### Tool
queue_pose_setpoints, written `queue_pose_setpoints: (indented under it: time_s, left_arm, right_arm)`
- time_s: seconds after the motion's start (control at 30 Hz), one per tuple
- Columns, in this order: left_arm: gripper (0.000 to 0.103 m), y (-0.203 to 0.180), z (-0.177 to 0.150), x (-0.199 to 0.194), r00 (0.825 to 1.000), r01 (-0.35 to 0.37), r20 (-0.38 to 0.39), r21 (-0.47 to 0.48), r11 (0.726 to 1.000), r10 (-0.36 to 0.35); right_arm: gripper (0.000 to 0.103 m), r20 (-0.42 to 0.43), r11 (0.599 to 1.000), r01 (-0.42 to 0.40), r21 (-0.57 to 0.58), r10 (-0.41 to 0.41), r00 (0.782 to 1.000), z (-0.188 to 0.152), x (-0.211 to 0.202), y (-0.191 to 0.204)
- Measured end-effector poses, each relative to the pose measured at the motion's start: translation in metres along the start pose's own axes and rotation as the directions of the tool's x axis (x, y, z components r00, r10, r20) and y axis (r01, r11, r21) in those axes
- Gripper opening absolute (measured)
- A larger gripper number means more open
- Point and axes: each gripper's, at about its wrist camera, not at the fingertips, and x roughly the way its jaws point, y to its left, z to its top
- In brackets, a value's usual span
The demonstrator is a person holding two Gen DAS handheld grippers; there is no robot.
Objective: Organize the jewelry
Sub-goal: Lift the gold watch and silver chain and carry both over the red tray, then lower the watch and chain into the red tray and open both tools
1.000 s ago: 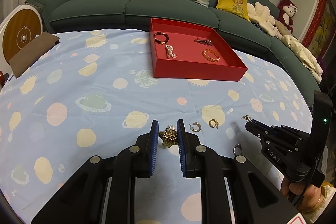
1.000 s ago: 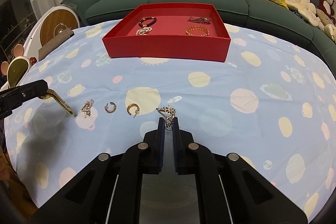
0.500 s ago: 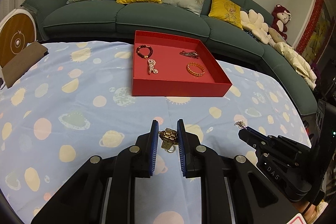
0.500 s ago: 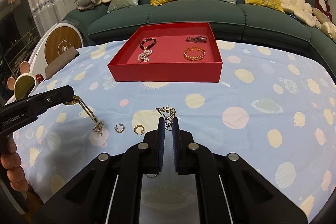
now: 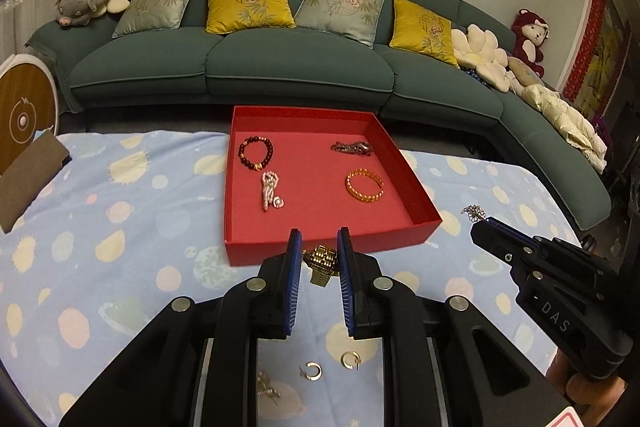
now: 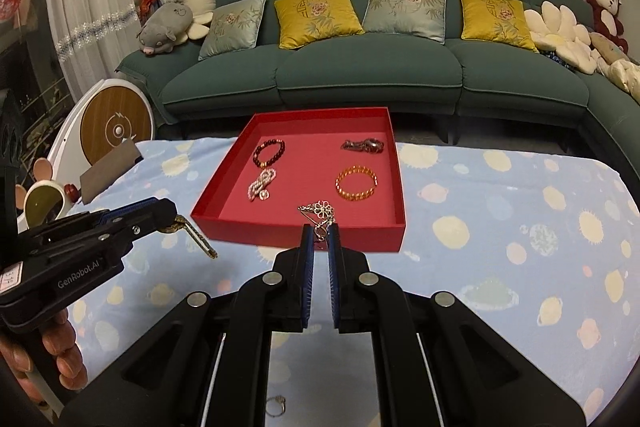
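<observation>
I am carrying both pieces clear of the cloth toward the shallow red cardboard tray [image 5: 424,205] — left gripper [image 5: 319,259] pinching a gold link watch-band [image 5: 322,263], right gripper [image 6: 319,239] clamped on a silver flower-filigree chain [image 6: 320,211].

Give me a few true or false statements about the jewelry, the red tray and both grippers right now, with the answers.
1. The left gripper holds a gold bracelet. True.
2. The red tray is empty. False: it holds four pieces, including an orange bangle and a dark bead bracelet.
3. The right gripper pinches a silver flower chain. True.
4. Both hoop earrings lie in the tray. False: they lie on the tablecloth.
</observation>
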Motion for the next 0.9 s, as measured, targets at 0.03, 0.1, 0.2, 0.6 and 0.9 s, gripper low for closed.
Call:
queue_pose_setpoints:
  time_s: [0.03,0.1,0.2,0.6,0.9]
  left_arm:
    - [0.015,0.0,0.005,0.003,1.0,-0.007,0.009,0.006,1.0,0.007]
    - [0.015,0.003,0.017,0.013,1.0,-0.02,0.02,0.014,1.0,0.019]
    - [0.015,0.008,0.032,0.029,0.999,-0.021,0.026,0.0,1.0,0.021]
    - [0.015,0.025,0.027,0.093,0.996,-0.061,-0.067,-0.041,0.997,0.058]
    - [0.015,0.024,0.02,0.115,0.992,-0.075,-0.102,-0.036,0.997,0.071]
  right_arm:
    - [0.006,0.002,1.0,-0.004,0.011,0.004,1.0,0.006,0.005,-0.003]
    - [0.006,-0.002,1.0,-0.005,0.025,0.005,1.0,0.015,0.018,-0.009]
    - [0.006,-0.025,0.999,-0.008,0.042,0.009,1.0,0.024,0.04,-0.017]
    - [0.006,-0.124,0.998,-0.001,0.059,0.009,0.992,0.015,0.104,-0.029]
    - [0.007,-0.153,0.999,0.027,0.047,-0.02,0.988,0.01,0.121,-0.035]
